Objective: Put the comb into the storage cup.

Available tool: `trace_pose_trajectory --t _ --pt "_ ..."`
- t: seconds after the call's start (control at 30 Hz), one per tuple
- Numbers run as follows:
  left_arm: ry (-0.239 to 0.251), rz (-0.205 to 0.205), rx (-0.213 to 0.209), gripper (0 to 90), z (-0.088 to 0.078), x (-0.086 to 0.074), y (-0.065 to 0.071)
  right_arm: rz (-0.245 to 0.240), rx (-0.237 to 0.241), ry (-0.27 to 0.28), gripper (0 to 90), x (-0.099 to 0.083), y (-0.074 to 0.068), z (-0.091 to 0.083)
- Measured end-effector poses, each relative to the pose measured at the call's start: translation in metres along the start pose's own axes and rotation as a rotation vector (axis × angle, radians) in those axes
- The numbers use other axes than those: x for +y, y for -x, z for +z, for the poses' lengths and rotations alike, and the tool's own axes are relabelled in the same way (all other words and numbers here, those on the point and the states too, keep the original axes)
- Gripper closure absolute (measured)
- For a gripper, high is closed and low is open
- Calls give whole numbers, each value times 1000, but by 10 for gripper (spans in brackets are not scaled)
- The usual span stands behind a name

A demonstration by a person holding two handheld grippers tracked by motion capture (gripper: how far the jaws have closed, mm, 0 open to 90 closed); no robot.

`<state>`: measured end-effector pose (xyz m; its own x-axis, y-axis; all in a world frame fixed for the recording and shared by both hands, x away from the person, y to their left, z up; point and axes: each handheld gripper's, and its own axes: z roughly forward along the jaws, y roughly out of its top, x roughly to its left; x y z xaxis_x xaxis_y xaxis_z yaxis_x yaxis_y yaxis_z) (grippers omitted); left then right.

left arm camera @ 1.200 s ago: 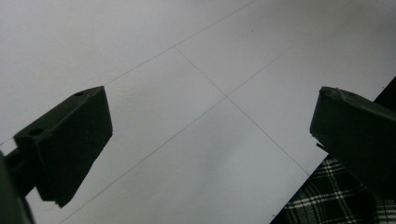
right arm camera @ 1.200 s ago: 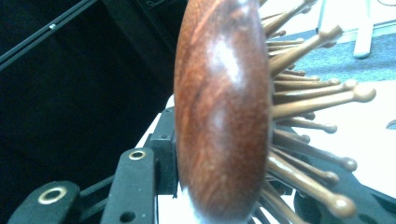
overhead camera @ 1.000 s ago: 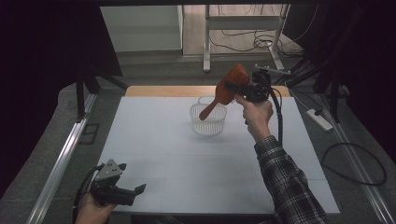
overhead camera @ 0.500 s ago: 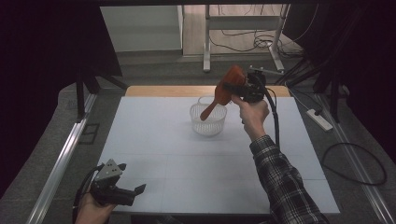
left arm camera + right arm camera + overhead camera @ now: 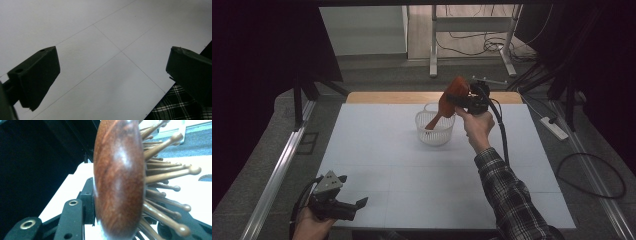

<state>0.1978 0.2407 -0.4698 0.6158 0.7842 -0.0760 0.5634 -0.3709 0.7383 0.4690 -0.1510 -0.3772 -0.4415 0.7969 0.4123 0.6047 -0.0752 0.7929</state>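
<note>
The person's right arm, in a plaid sleeve, stretches forward, its hand raising the right gripper (image 5: 460, 100) with jaws clamped shut on what they hold. The left hand (image 5: 314, 220) rests low at the near edge, the left gripper (image 5: 354, 205) level, jaws spread wide.

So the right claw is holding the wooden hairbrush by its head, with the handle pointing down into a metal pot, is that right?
Not quite: it is a white plastic basket, not a metal pot, as the high view shows. The right claw does hold the wooden hairbrush by its head, handle down into the basket.
</note>
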Motion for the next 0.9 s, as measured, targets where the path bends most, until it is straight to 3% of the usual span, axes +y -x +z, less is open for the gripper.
trace_pose_trajectory --t 0.9 --pt "-3 12 5 1 0 0 0 36 -15 -33 557 -25 13 17"
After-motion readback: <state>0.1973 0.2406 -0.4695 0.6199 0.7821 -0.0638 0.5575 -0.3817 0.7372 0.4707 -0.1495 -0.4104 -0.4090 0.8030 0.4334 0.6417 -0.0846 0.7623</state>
